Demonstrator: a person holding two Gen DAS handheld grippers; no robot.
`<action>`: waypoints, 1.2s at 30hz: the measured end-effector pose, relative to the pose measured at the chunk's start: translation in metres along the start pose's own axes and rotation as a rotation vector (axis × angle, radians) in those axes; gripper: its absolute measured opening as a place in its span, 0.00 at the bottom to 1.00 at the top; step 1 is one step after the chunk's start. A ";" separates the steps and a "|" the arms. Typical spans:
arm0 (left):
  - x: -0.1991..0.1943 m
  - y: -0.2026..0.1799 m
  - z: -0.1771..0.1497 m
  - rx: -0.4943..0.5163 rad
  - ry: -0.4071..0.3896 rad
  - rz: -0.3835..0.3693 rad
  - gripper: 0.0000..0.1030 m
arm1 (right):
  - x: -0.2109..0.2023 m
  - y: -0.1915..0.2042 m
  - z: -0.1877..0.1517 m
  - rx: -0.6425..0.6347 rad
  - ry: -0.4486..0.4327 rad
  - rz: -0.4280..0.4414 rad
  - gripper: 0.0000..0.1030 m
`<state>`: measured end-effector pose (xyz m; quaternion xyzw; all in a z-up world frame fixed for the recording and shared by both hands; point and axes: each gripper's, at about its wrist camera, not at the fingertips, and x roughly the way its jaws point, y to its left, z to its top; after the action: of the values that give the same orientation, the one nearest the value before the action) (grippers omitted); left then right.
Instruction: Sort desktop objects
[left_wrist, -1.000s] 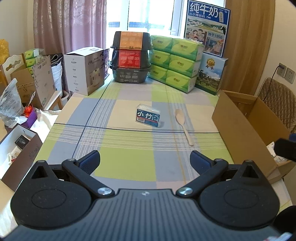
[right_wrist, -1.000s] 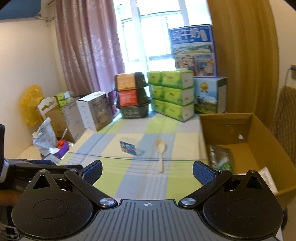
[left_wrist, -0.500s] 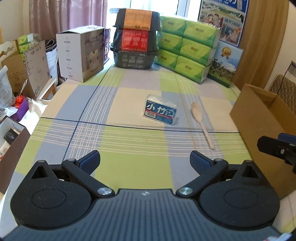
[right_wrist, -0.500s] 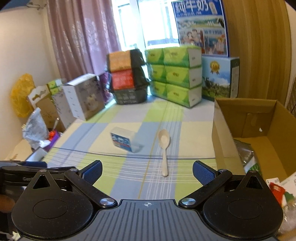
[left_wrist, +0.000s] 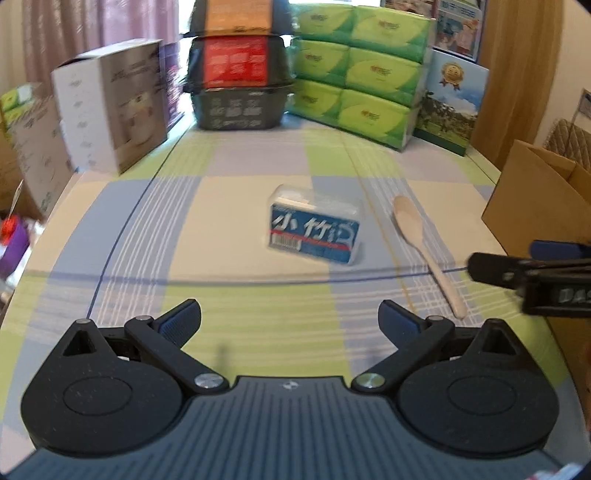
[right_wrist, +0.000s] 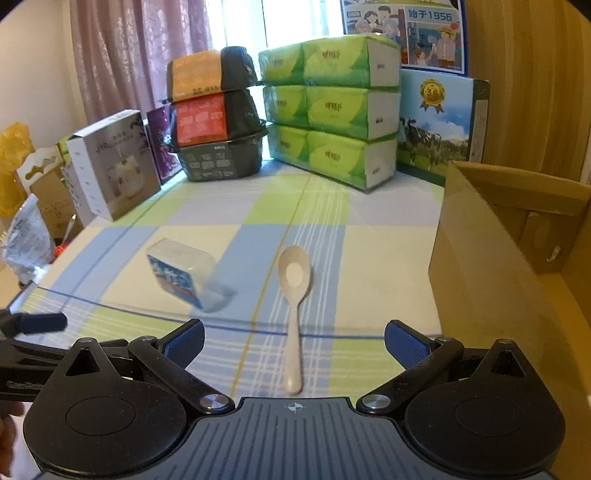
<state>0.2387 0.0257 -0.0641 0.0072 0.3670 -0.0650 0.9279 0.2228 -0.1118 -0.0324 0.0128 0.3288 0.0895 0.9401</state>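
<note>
Both grippers, left (left_wrist: 290, 319) and right (right_wrist: 294, 338), spread empty; spoon (right_wrist: 293, 291) and toothpick box (left_wrist: 314, 230) mid-table, carton (right_wrist: 491, 266) at right edge.

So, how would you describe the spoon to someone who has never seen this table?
On the checked tablecloth, look left of the open cardboard box. The spoon lies flat there, beside a small blue-labelled box; it alone is plain cream and long-handled.

We now see both grippers closer to the table: the blue box (left_wrist: 314, 232) looms larger before the left gripper (left_wrist: 290, 320), and the spoon (right_wrist: 293, 291) lies directly ahead of the right gripper (right_wrist: 294, 339).
</note>
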 end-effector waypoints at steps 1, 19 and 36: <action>0.004 -0.002 0.002 0.025 -0.012 0.001 0.98 | 0.006 -0.001 0.000 -0.008 0.001 0.000 0.98; 0.061 -0.002 0.026 0.193 -0.098 -0.078 0.97 | 0.070 -0.007 0.008 -0.085 -0.009 0.004 0.84; 0.090 0.004 0.033 0.163 -0.125 -0.079 0.91 | 0.109 0.002 0.014 -0.133 -0.009 0.011 0.63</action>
<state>0.3264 0.0168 -0.1014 0.0640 0.3017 -0.1316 0.9421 0.3148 -0.0900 -0.0888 -0.0473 0.3176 0.1162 0.9399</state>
